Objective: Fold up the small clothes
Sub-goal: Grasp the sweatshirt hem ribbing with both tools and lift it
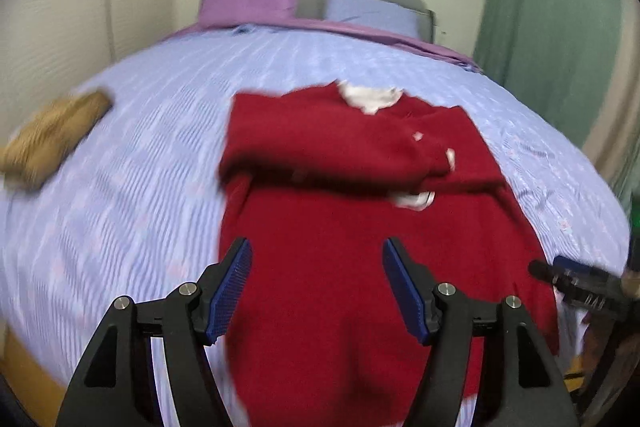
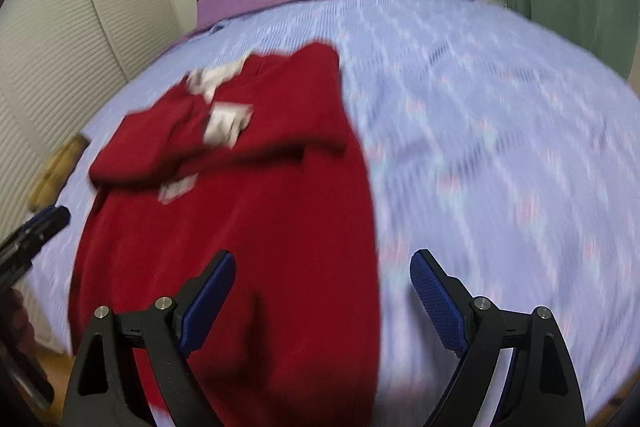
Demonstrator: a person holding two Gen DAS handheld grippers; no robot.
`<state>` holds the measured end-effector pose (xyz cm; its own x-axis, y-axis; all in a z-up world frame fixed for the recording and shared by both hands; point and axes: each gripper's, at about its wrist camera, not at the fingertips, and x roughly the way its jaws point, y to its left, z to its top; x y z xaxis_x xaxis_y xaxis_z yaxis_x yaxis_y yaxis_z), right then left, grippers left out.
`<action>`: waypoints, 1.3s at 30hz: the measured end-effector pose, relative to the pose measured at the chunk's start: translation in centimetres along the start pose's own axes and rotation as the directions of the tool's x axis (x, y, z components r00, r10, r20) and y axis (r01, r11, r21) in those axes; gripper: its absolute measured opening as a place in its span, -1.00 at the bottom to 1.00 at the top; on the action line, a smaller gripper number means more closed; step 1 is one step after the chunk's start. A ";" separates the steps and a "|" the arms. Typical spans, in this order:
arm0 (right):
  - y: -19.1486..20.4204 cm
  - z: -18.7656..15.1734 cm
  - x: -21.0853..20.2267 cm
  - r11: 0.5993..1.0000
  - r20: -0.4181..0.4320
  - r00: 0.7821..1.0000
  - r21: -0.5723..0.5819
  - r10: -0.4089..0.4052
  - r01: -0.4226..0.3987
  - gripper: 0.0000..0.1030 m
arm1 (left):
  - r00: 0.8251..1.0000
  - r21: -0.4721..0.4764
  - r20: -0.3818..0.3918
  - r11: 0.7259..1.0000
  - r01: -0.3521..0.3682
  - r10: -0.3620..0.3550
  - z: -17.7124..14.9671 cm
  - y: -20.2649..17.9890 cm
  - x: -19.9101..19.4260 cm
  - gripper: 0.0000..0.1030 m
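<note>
Both hand-held grippers hang empty over a red garment on the bed.

Left hand-held gripper (image 1: 317, 291) has its jaws spread with nothing between them, poised over the lower part of the red garment (image 1: 344, 227); the right hand-held gripper (image 2: 322, 301) is spread wider, one finger over the garment's right edge, the other over bare bedspread (image 2: 500, 147). The garment lies lengthwise on the bed, its sleeves already crossed over the chest, white collar toward the pillows (image 1: 304, 7). A tan cloth (image 1: 52, 143) sits well apart to the left. The risk, I'd say, is at the hem: pinching only the top layer, or catching the bedspread with it, would drag the crossed sleeves loose and leave a crooked fold.
</note>
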<state>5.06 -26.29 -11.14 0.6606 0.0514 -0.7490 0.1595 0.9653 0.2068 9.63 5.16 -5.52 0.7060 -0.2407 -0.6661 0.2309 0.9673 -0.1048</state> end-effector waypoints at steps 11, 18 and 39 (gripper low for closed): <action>0.4 -6.3 -1.0 0.999 -0.022 0.999 -0.028 -0.044 0.044 0.73 | 0.992 -0.107 -0.122 0.993 -0.045 0.032 -8.3 2.6 0.0 0.29; 0.5 -7.6 -1.1 0.995 -0.036 0.996 0.044 0.086 -0.084 0.80 | 0.982 -0.204 -0.165 0.977 0.055 -0.090 -10.1 2.5 1.1 0.29; 0.4 -6.7 -1.5 0.977 0.043 0.983 0.105 0.180 -0.184 -0.76 | 0.980 -0.204 -0.042 0.962 0.182 -0.194 -9.1 0.4 0.0 -0.69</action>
<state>-0.83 -24.28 -14.15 0.7095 0.2131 -0.6717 0.1120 0.9070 0.4061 3.62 6.24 -12.34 0.6191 -0.4205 -0.6632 0.2142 0.9029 -0.3726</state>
